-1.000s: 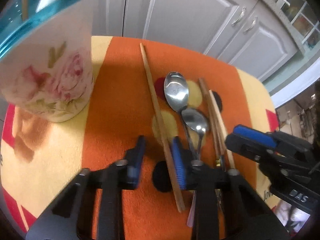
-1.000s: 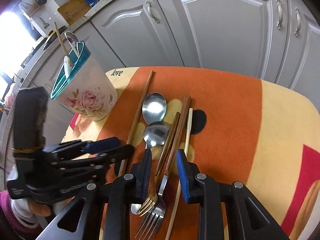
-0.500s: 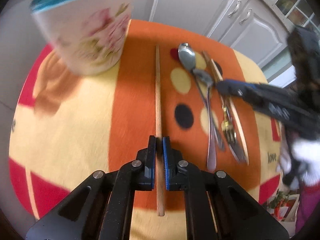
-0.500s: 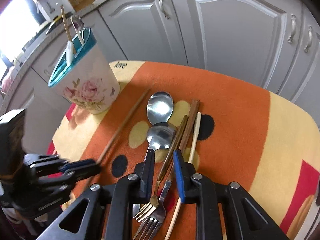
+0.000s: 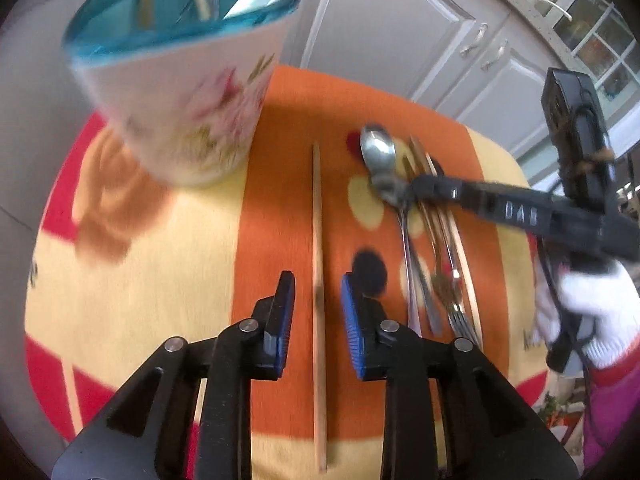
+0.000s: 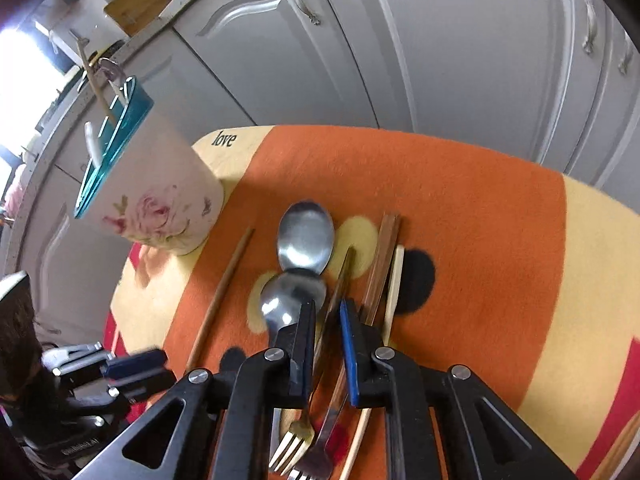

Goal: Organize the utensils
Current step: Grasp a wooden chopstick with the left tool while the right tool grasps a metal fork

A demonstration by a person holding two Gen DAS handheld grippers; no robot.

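Observation:
A single wooden chopstick [image 5: 318, 248] lies on the orange cloth, apart from the other utensils. My left gripper [image 5: 318, 312] is open, its blue pads on either side of that chopstick without touching it. Two spoons [image 6: 306, 236], two forks [image 6: 298, 444] and more chopsticks [image 6: 384, 256] lie in a bunch to the right. My right gripper [image 6: 326, 344] is nearly closed around a fork's thin handle [image 6: 340, 276] in that bunch; contact is unclear. The floral utensil cup [image 5: 192, 92] with a teal rim stands at the far left and holds several utensils.
The table [image 6: 580, 280] is round, covered in an orange, yellow and red cloth. Grey cabinet doors [image 6: 460, 52] stand close behind it. In the left wrist view my right gripper [image 5: 400, 196] reaches in from the right over the bunch.
My left gripper closed on the lone chopstick, pulled it away from the bunch, then opened; the chopstick lies between its pads. My right gripper narrowed over the fork handle and moved forward.

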